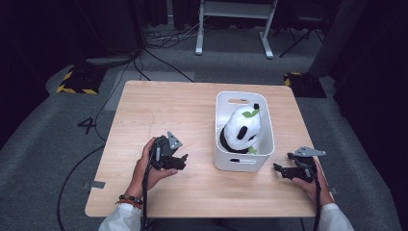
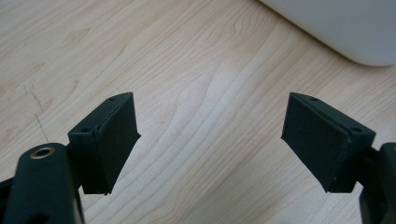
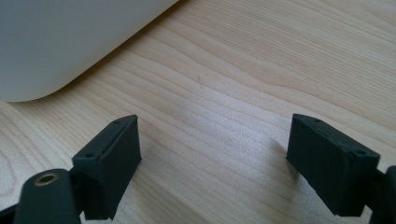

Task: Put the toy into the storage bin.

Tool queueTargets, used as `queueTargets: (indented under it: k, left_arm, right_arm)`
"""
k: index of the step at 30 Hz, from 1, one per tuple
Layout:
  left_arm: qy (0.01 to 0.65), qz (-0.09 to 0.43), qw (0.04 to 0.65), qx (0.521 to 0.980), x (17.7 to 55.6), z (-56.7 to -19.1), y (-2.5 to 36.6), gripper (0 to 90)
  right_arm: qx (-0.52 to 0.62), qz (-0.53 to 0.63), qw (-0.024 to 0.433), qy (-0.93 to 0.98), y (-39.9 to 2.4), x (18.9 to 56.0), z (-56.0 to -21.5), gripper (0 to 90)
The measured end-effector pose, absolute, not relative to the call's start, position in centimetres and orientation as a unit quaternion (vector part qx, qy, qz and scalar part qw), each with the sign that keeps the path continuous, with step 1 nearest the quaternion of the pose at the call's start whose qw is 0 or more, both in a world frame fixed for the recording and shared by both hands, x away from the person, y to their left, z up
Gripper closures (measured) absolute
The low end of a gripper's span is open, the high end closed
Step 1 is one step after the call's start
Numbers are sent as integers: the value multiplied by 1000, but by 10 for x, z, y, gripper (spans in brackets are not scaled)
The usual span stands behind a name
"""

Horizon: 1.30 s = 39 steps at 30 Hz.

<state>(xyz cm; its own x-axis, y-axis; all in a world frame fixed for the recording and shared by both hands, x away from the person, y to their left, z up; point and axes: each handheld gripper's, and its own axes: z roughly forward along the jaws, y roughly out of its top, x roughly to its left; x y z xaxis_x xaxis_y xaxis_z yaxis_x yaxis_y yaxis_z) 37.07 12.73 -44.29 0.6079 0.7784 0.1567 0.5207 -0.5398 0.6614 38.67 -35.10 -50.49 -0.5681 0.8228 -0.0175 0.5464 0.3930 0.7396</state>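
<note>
A black-and-white panda plush [image 1: 242,129] with green leaf patches lies inside a white plastic bin [image 1: 223,159] on the right half of the wooden table. My left gripper [image 1: 183,160] rests low over the table just left of the bin, its jaws apart with bare wood between them [image 2: 210,140]. On the bin's right side my right gripper [image 1: 283,165] sits near the table's front right corner, jaws apart too, nothing between them [image 3: 212,158]. The bin's white wall [image 2: 345,28] fills the top right of the left gripper view and shows as bin wall [image 3: 60,42] at the top left of the right gripper view.
The light wooden table [image 1: 159,110] has bare surface on its left and far parts. Around it are grey carpet, black cables [image 1: 144,53], a white desk frame [image 1: 231,24] at the back, and yellow-black floor markers [image 1: 77,86].
</note>
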Motion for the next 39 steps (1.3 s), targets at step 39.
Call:
queueTargets:
  k: [39]
  left_arm:
    - [423, 195, 288, 837, 349, -497, 176, 162]
  right_arm:
    - [422, 354, 195, 811, -351, 387, -505, 174]
